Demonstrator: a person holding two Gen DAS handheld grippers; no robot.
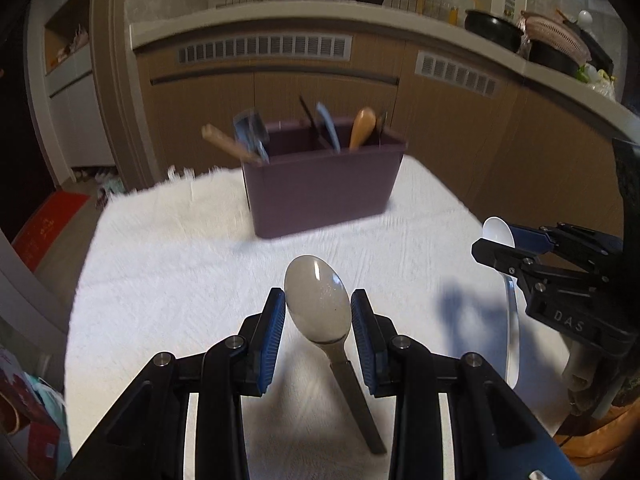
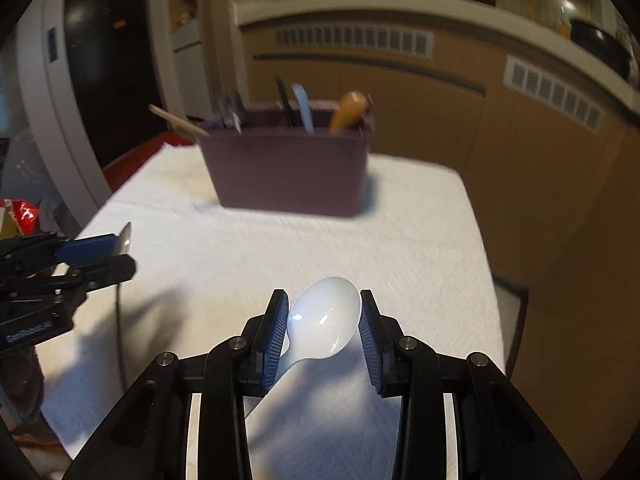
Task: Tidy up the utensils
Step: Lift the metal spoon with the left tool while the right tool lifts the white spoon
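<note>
My left gripper (image 1: 318, 310) is shut on the bowl of a metal spoon (image 1: 318, 300), held above the white cloth with its handle hanging down. My right gripper (image 2: 324, 314) is shut on the bowl of a white plastic spoon (image 2: 326, 320), also lifted. A purple utensil holder (image 1: 320, 178) stands ahead at the back of the table; it also shows in the right wrist view (image 2: 288, 168). It holds several utensils, among them a wooden handle (image 1: 224, 142) and an orange one (image 1: 362, 128). The right gripper shows at the right of the left wrist view (image 1: 494, 240), the left gripper at the left of the right wrist view (image 2: 120, 252).
A white fluffy cloth (image 1: 180, 260) covers the small table. Brown kitchen cabinets (image 1: 280, 92) with a counter of pots (image 1: 494, 28) run behind it. The table's right edge (image 2: 486, 260) drops off close to the cabinets. Red bags (image 2: 16, 216) lie at the left.
</note>
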